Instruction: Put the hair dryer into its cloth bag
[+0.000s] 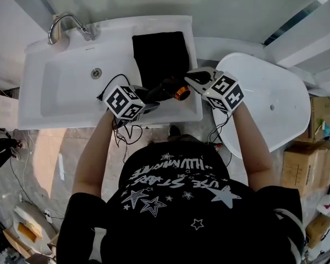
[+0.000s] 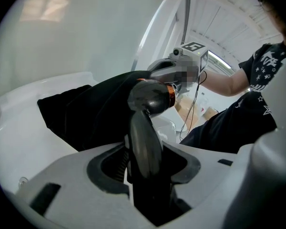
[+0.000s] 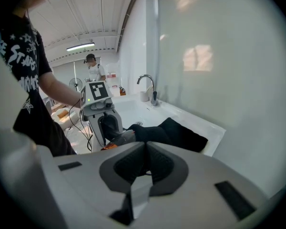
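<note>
The dark hair dryer with its orange ring hangs over the sink's right ledge, its handle clamped in my left gripper. In the left gripper view its head points at the black cloth bag. The bag lies on the ledge, and its near edge is raised. My right gripper is shut on that edge, just right of the dryer's nozzle. The right gripper view shows its jaws closed, with the bag, the dryer and the left gripper beyond them.
A white sink with a chrome faucet lies to the left, and the dryer's black cord trails into it. A white oval basin stands at right, cardboard boxes beyond. Another person stands far off.
</note>
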